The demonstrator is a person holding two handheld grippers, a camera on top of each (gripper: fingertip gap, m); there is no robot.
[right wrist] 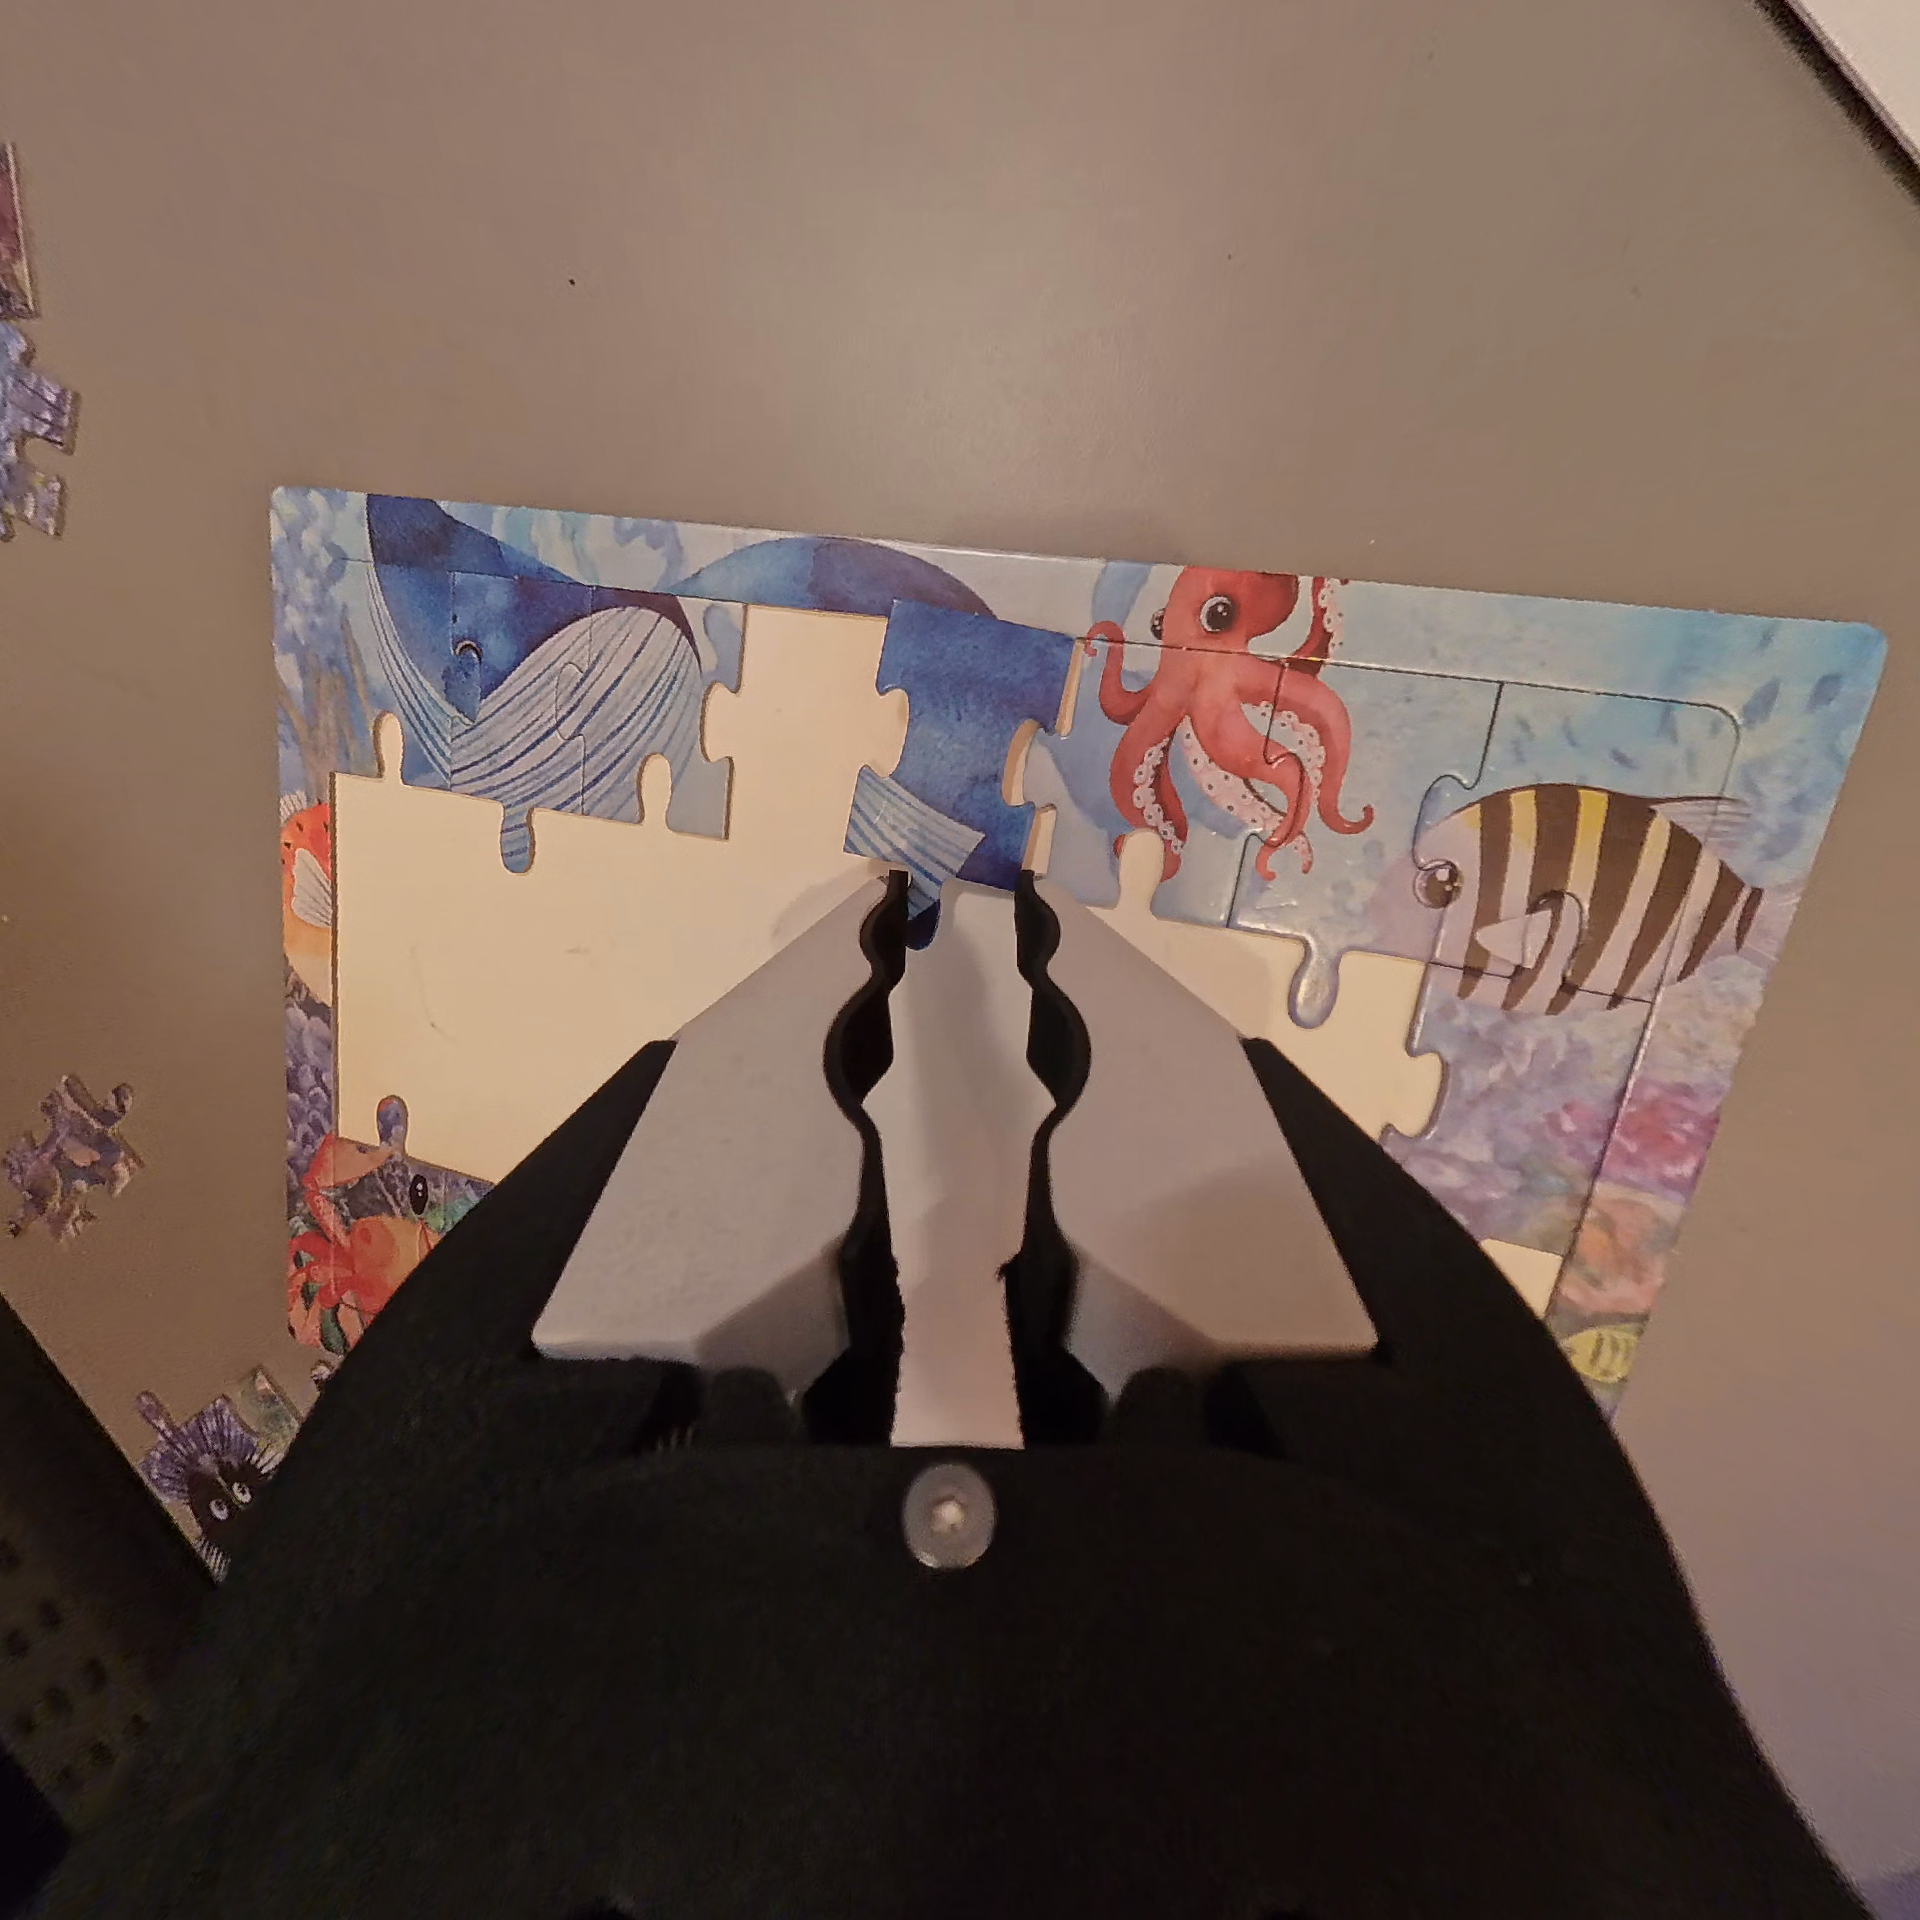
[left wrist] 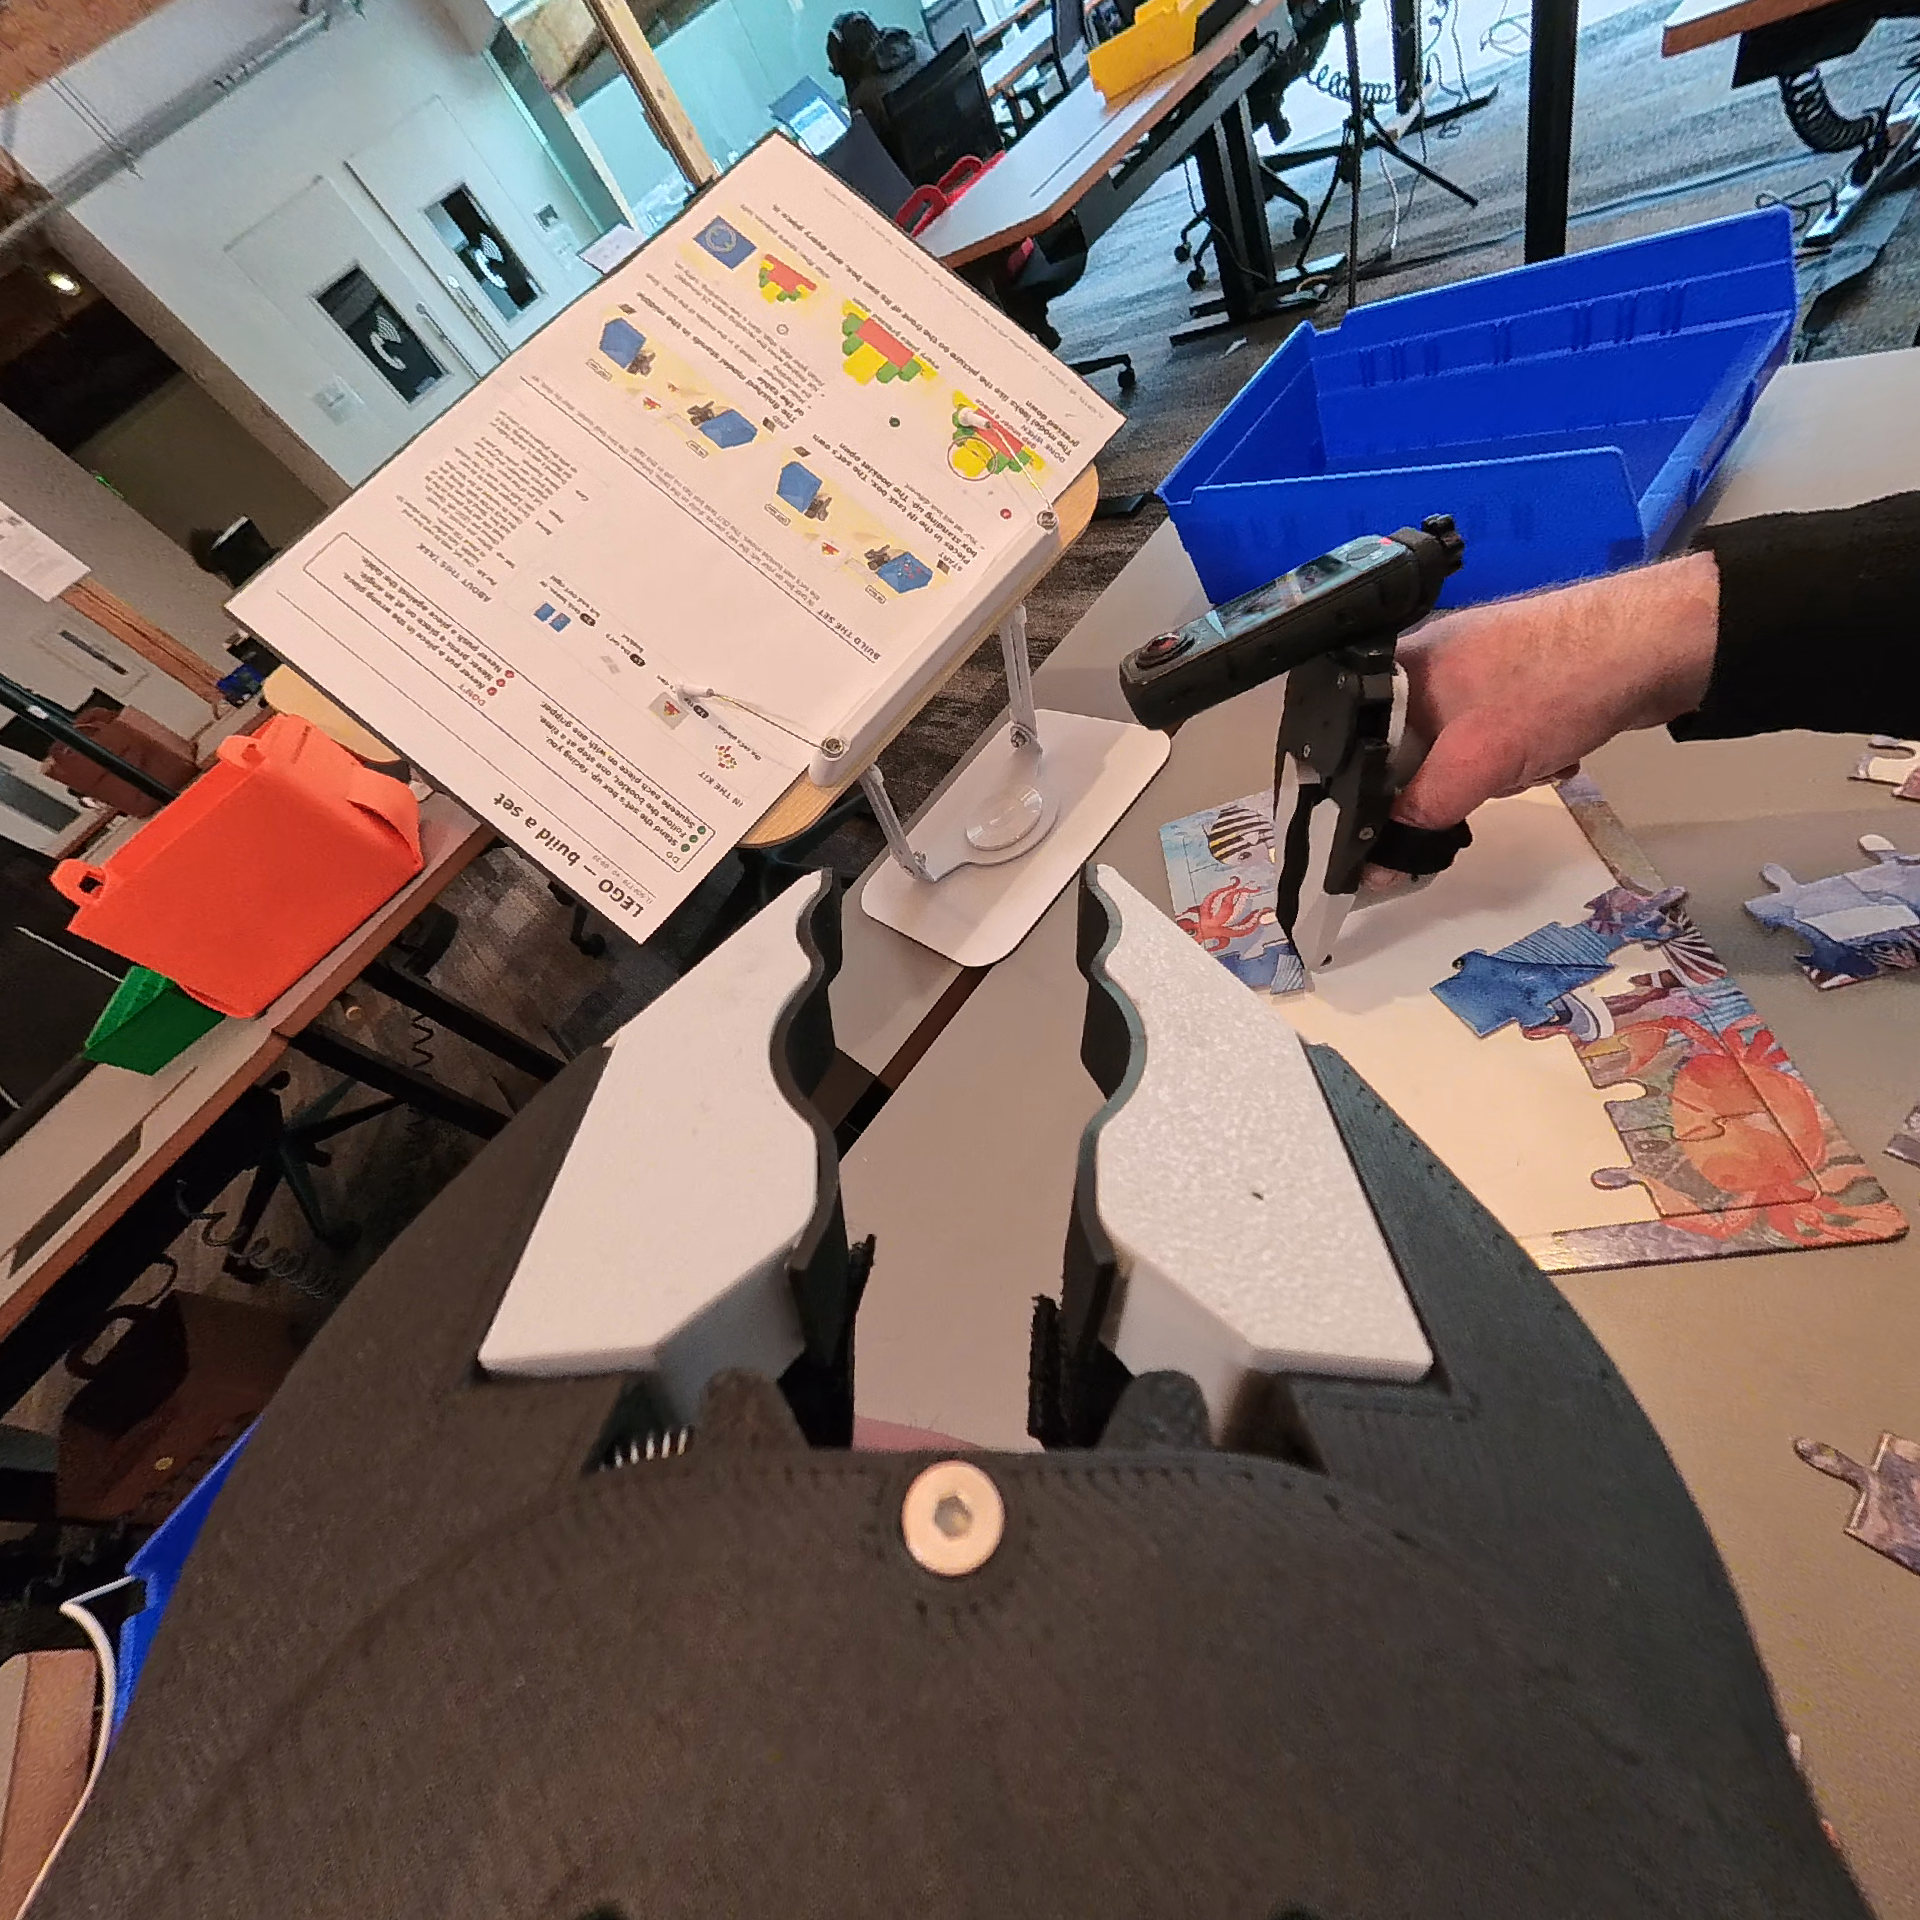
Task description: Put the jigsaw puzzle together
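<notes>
The puzzle board (right wrist: 1766,665) lies on the grey table, with whale, octopus and striped fish pieces seated along its far side and bare cream backing nearer me. A dark blue piece (right wrist: 966,748) lies slightly askew over a gap beside the octopus. My right gripper (right wrist: 961,883) points down with its jaws a little apart, fingertips on this piece's near edge. In the left wrist view it (left wrist: 1314,940) stands on the board (left wrist: 1455,1091), held by a hand (left wrist: 1538,686). My left gripper (left wrist: 961,894) is open and empty above the table's left edge.
Loose pieces lie left of the board (right wrist: 73,1153) (right wrist: 208,1475) and beyond it (left wrist: 1860,914) (left wrist: 1870,1496). A blue bin (left wrist: 1507,416) stands at the back. A document stand (left wrist: 675,540) with its white base (left wrist: 1018,831) is ahead of my left gripper. An orange box (left wrist: 249,862) sits on another table. One gripper's finger ends stand about 35 cm off the other's.
</notes>
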